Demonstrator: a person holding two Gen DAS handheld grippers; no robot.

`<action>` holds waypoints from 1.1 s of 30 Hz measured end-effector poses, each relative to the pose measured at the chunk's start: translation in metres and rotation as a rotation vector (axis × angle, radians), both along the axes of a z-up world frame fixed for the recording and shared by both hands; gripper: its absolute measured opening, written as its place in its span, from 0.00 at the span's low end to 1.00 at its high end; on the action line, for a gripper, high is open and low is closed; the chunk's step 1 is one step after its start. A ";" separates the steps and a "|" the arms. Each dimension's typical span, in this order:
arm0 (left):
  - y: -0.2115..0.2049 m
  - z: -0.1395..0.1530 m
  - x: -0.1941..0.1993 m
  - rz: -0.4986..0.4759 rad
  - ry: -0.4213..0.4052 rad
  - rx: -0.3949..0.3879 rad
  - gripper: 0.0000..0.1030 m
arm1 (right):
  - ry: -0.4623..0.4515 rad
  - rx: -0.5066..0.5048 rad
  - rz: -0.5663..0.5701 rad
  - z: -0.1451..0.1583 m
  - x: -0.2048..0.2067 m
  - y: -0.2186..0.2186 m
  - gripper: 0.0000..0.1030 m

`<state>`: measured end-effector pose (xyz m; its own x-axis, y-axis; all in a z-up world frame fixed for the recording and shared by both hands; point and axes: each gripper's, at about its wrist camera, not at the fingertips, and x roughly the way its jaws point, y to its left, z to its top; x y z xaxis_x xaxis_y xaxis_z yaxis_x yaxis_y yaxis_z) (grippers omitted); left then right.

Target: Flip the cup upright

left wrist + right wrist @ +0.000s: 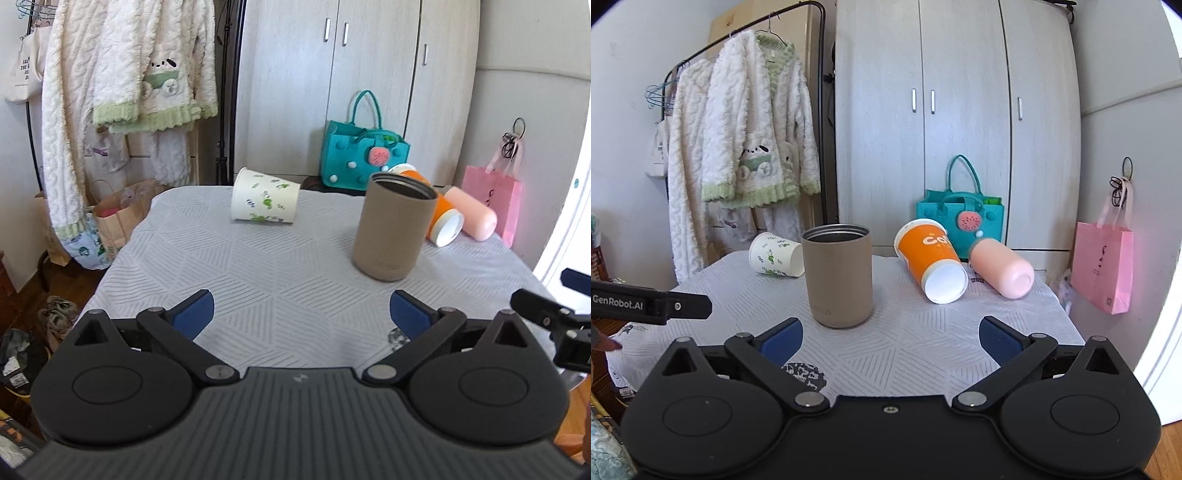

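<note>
A tan cup [394, 229] [839, 275] stands upright on the table with its mouth up. A white paper cup with green prints [264, 196] [775, 255] lies on its side at the far left. An orange paper cup [931, 260] [441, 218] and a pink cup [1003, 268] [471, 213] lie on their sides at the right. My left gripper [301, 314] is open and empty, near the table's front. My right gripper [891, 338] is open and empty, just in front of the tan cup.
The table [258, 280] has a pale grey patterned cloth. A teal bag [960, 218] sits behind it, a pink paper bag [1102, 266] hangs at the right, and robes on a rack [746, 147] hang at the left. Wardrobe doors stand behind.
</note>
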<state>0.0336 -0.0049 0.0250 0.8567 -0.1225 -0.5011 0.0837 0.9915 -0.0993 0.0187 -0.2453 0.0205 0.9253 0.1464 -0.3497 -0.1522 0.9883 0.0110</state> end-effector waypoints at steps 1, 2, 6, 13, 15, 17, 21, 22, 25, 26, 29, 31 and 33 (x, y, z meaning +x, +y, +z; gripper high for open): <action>0.001 -0.001 0.000 0.006 0.002 0.006 1.00 | 0.000 -0.003 -0.009 -0.001 -0.001 0.000 1.00; 0.002 -0.002 0.000 0.011 0.004 0.010 1.00 | 0.000 -0.010 -0.017 -0.001 -0.001 0.002 1.00; 0.005 -0.004 0.000 0.023 0.018 0.010 1.00 | 0.018 -0.027 -0.051 -0.003 -0.003 0.006 1.00; 0.010 -0.005 0.000 0.041 0.036 -0.020 1.00 | 0.034 -0.044 -0.091 -0.002 -0.007 0.012 1.00; 0.010 -0.006 -0.001 0.044 0.036 -0.014 1.00 | 0.046 -0.045 -0.096 -0.001 -0.007 0.013 1.00; 0.010 -0.007 -0.001 0.040 0.035 -0.007 1.00 | 0.068 -0.025 -0.099 0.000 -0.007 0.012 1.00; 0.009 -0.010 -0.002 0.034 0.051 -0.008 1.00 | 0.086 -0.017 -0.122 0.000 -0.007 0.012 1.00; 0.009 -0.010 -0.002 0.036 0.056 -0.005 1.00 | 0.087 -0.021 -0.126 0.000 -0.007 0.012 1.00; 0.009 -0.010 -0.001 0.040 0.065 0.009 1.00 | 0.090 -0.022 -0.136 -0.001 -0.007 0.013 1.00; 0.009 -0.010 -0.001 0.043 0.064 0.015 1.00 | 0.091 -0.021 -0.138 -0.001 -0.007 0.014 1.00; 0.009 -0.010 -0.002 0.046 0.065 0.022 1.00 | 0.089 -0.027 -0.149 -0.002 -0.006 0.014 1.00; 0.009 -0.010 -0.003 0.047 0.064 0.028 1.00 | 0.085 -0.038 -0.163 -0.002 -0.005 0.014 1.00; 0.008 -0.010 -0.003 0.048 0.063 0.035 1.00 | 0.082 -0.046 -0.173 -0.003 -0.005 0.014 1.00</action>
